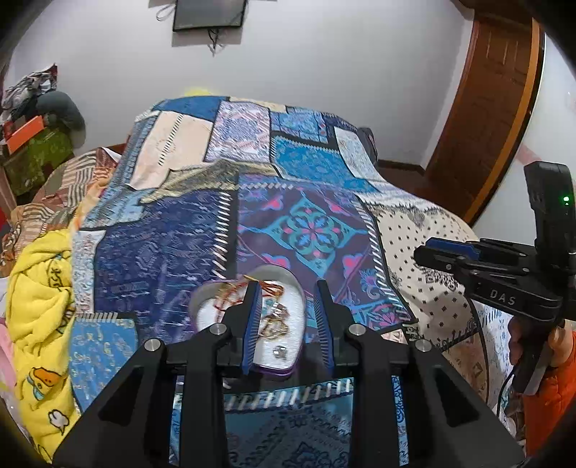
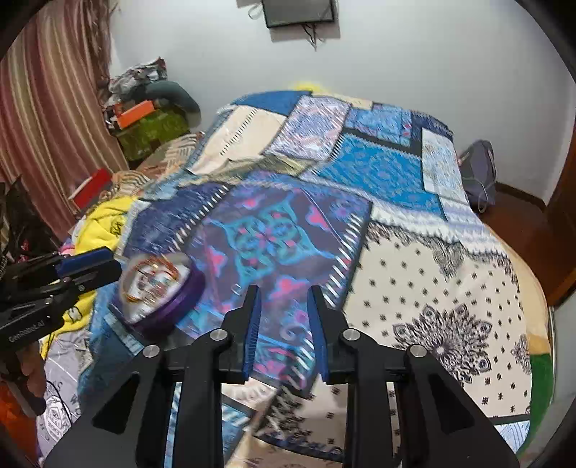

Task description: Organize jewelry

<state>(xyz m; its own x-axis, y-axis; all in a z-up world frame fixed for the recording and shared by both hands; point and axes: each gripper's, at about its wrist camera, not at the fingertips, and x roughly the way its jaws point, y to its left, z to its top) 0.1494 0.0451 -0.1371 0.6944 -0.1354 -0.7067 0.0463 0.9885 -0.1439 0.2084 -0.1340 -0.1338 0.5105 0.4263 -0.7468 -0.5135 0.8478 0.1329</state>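
Both grippers, left [image 1: 286, 316] and right [image 2: 284, 324], stood apart and empty, while jewelry [image 1: 273, 324] lay tangled in the box [image 1: 201, 291], unsorted.

1. We counted one purple box [image 1: 252, 324] of jewelry; its tangled pieces were too blurred to count
2. We saw two grippers, left [image 1: 286, 320] and right [image 2: 284, 324]
3. We counted one patchwork quilt [image 1: 306, 201], one yellow blanket [image 1: 39, 316], one wall screen [image 1: 208, 14]
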